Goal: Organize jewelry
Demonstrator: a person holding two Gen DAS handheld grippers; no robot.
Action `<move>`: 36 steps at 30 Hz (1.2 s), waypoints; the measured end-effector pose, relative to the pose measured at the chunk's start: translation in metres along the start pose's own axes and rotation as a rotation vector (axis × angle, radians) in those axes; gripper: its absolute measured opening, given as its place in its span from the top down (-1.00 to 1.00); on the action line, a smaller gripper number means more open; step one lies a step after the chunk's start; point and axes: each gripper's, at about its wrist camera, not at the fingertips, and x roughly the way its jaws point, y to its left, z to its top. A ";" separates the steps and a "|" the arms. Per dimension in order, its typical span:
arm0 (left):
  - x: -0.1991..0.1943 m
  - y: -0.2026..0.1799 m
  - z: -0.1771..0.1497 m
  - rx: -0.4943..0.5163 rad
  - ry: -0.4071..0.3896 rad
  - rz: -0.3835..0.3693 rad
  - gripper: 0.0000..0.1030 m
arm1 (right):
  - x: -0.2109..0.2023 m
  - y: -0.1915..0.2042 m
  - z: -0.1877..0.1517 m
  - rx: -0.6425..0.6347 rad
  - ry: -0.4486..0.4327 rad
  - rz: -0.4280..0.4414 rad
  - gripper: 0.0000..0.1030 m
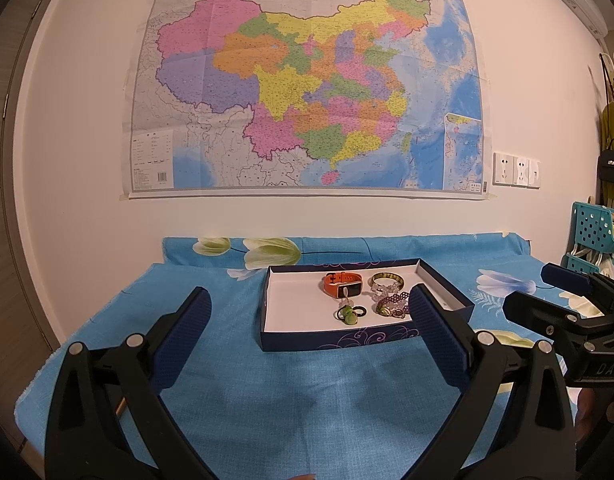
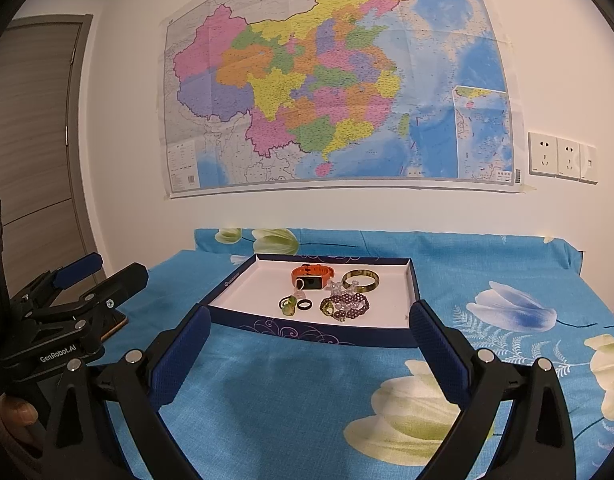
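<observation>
Both grippers, left (image 1: 310, 322) & right (image 2: 310, 338), jaws wide apart, empty, hover near box (image 2: 411, 280) w/ orange watch (image 2: 311, 276), bangle (image 2: 361, 280), rings.

Wall map (image 1: 307, 80) above floral blue cloth (image 1: 291, 392)

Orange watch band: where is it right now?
In both wrist views the orange watch band lies inside the box lid, toward its far wall, just left of the green bangle.

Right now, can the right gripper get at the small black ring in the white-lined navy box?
Probably yes. The right gripper is open and empty, facing the white-lined navy box. The small black ring lies near the low front wall, uncovered, though a green ring and dark bead bracelet lie close beside it.
</observation>
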 end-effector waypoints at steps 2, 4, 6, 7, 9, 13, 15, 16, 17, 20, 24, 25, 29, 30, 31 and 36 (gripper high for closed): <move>0.000 0.000 0.000 -0.002 -0.001 -0.002 -0.89 | 0.000 0.000 0.000 0.000 0.000 0.001 -0.87; 0.000 0.000 0.000 -0.002 0.000 -0.001 -0.89 | 0.000 0.000 0.000 0.000 -0.001 0.001 -0.87; 0.000 0.000 0.000 -0.002 0.000 -0.001 -0.89 | 0.000 0.000 0.000 0.000 0.001 0.000 -0.87; 0.000 0.000 0.000 -0.001 0.000 -0.001 -0.89 | 0.000 0.000 0.001 0.001 -0.001 0.000 -0.87; 0.000 0.000 0.000 -0.001 0.000 -0.002 -0.89 | 0.000 0.000 0.001 0.001 0.001 0.000 -0.87; 0.000 0.000 0.001 0.001 0.000 -0.001 -0.89 | 0.001 0.000 0.002 -0.002 -0.002 0.001 -0.87; 0.000 -0.001 0.001 0.004 0.000 -0.005 -0.89 | 0.001 0.000 0.004 -0.003 -0.005 0.003 -0.87; 0.001 -0.001 0.001 0.007 -0.002 -0.004 -0.89 | 0.002 0.001 0.006 -0.006 -0.007 0.005 -0.87; 0.003 -0.002 0.002 0.012 -0.004 -0.005 -0.89 | 0.001 0.001 0.007 -0.008 -0.008 0.005 -0.87; 0.004 -0.001 0.009 0.000 -0.015 -0.022 -0.89 | -0.002 0.003 0.014 -0.016 -0.031 0.012 -0.87; 0.005 0.000 0.021 0.001 -0.042 -0.019 -0.89 | -0.002 0.006 0.020 -0.028 -0.041 0.015 -0.87; 0.004 0.000 0.023 0.003 -0.049 -0.020 -0.89 | -0.003 0.006 0.021 -0.029 -0.044 0.015 -0.87; 0.002 -0.001 0.029 0.003 -0.061 -0.016 -0.89 | -0.003 0.004 0.023 -0.018 -0.052 0.014 -0.87; 0.002 -0.002 0.029 0.000 -0.061 -0.017 -0.89 | -0.003 0.004 0.023 -0.017 -0.051 0.011 -0.87; 0.003 -0.002 0.029 0.001 -0.059 -0.017 -0.89 | -0.002 0.004 0.023 -0.017 -0.049 0.009 -0.87; 0.005 -0.001 0.027 -0.001 -0.041 -0.012 -0.89 | -0.002 0.002 0.022 -0.010 -0.040 0.002 -0.87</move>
